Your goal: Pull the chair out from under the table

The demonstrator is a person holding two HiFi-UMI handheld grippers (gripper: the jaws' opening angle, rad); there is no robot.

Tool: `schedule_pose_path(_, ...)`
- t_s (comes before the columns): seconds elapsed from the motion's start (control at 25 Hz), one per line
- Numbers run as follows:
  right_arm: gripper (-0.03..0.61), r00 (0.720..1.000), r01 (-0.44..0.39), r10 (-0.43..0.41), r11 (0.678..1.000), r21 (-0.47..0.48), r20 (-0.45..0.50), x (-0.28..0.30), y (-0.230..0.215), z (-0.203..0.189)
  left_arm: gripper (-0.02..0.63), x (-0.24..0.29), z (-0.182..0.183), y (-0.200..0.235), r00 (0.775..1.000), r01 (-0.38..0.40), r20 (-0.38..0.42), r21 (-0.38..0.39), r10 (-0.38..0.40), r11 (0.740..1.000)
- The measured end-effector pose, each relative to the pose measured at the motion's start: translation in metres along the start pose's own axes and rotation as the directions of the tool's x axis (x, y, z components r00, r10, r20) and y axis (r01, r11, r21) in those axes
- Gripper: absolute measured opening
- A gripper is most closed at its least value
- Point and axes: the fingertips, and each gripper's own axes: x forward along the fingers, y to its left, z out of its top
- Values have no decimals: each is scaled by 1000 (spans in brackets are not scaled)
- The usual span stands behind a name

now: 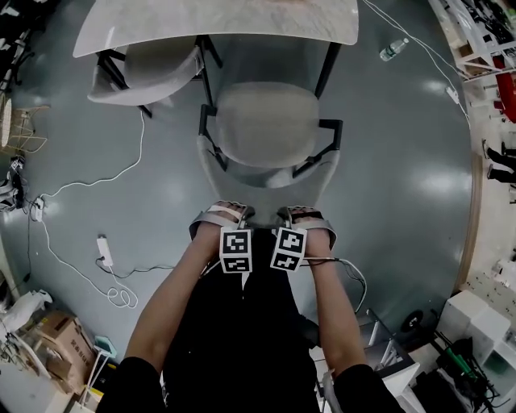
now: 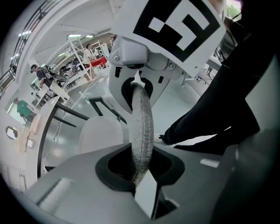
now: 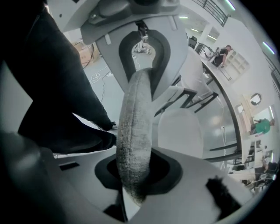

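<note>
The grey chair (image 1: 266, 125) stands in front of the marble-topped table (image 1: 218, 24), its seat mostly out from under the table's edge. Both grippers clamp the top rim of its backrest side by side: my left gripper (image 1: 230, 214) and my right gripper (image 1: 298, 214). In the left gripper view the fuzzy grey backrest rim (image 2: 142, 127) runs up between my left gripper's (image 2: 140, 175) jaws to the other gripper. In the right gripper view the same backrest rim (image 3: 135, 131) is pinched in my right gripper (image 3: 133, 186), with the seat (image 3: 181, 131) beyond.
A second grey chair (image 1: 149, 68) sits tucked under the table at left. A plastic bottle (image 1: 393, 50) lies on the floor at right. A power strip (image 1: 105, 248) with white cables and cardboard boxes (image 1: 56, 339) lie at left. The person's black-clad legs stand right behind the chair.
</note>
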Motion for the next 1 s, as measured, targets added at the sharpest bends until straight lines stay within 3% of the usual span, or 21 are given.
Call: schedule_pose_path(1.0,74,1000,-21,20,1000,20,2,-6,69,7,81,-7,6,-68,999,38,-7,-6,-38,999)
